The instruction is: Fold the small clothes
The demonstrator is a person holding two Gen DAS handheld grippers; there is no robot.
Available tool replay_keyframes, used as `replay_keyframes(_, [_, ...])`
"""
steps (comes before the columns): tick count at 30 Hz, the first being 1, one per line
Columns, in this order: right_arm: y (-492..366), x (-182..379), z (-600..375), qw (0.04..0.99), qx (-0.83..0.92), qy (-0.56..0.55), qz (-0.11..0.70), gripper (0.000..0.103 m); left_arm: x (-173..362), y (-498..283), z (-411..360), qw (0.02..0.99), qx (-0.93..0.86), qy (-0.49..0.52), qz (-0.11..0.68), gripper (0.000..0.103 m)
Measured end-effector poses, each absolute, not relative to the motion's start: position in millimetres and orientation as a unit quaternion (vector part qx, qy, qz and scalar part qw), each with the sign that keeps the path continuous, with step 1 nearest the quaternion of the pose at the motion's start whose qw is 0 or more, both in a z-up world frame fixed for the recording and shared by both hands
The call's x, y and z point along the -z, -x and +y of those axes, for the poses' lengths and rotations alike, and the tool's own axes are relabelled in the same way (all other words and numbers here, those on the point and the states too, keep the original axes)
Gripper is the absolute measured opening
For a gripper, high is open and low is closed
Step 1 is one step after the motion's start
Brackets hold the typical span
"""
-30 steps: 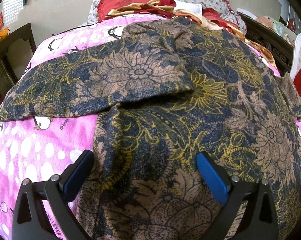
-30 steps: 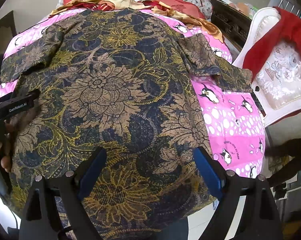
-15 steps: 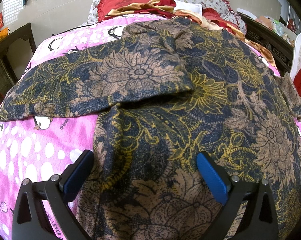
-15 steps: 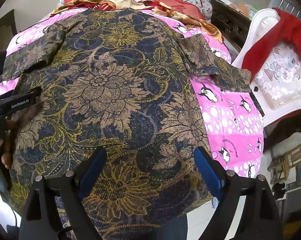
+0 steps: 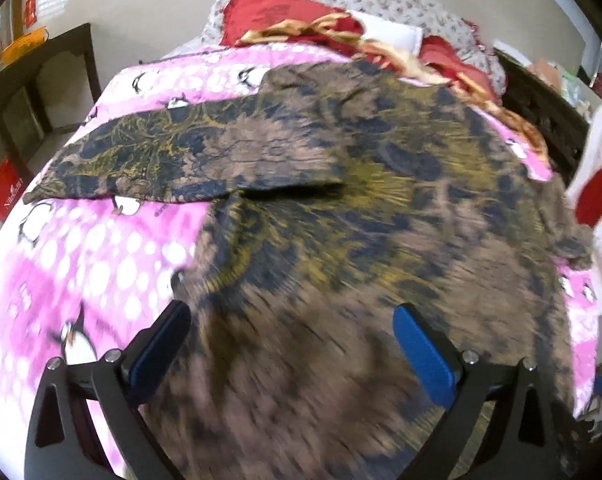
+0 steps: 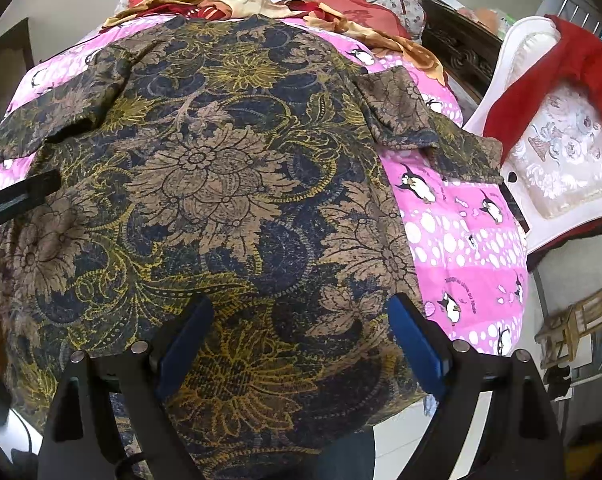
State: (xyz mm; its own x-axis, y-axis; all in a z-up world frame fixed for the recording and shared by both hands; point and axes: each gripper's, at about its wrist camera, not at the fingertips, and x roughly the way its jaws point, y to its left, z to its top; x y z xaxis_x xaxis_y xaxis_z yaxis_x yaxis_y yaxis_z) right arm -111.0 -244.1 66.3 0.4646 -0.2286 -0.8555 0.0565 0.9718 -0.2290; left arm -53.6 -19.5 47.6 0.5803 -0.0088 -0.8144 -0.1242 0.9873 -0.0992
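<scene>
1. Nearest, the left gripper (image 5: 291,344) hung with its blue-padded jaws wide apart and nothing between them, above the near edge of the bed; that view was motion-blurred.
2. The right gripper (image 6: 301,334) likewise stood fully spread and empty over the hem.
3. Beneath both lay the dark navy shirt with tan and yellow floral print (image 6: 229,184), spread back-up across the pink penguin-patterned blanket (image 6: 461,236), its hem draping over the bed's near edge.
4. The left sleeve (image 5: 173,160) reached toward the bed's left edge, the right sleeve (image 6: 433,128) toward the right edge, both unfolded.
5. Farthest, red and gold bedding (image 6: 285,4) was heaped at the head of the bed.
6. Judging by this, folding had hardly begun: sleeves and body all remained to be turned in.
</scene>
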Motion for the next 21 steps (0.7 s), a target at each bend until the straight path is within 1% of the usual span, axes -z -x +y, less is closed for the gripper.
replay_keyframes(3, [111,-67,-251,0.852,0.093,0.087,0.509,0.096,-60,72,-38,0.887,-0.017,0.057,0.458,0.103])
replay_keyframes(8, [113,-69,-267,0.851,0.107,0.076,0.509,0.096,-62,85,-54,0.872,-0.025,0.044,0.486,0.103])
replay_keyframes(14, [115,-65,-272,0.848,0.11,0.075,0.513,0.096,-56,87,-60,0.861,-0.042,0.03,0.506,0.103])
replay_keyframes(21, [114,-64,-265,0.849,0.101,0.078,0.513,0.096,-47,87,-62,0.849,-0.026,0.038,0.526,0.103])
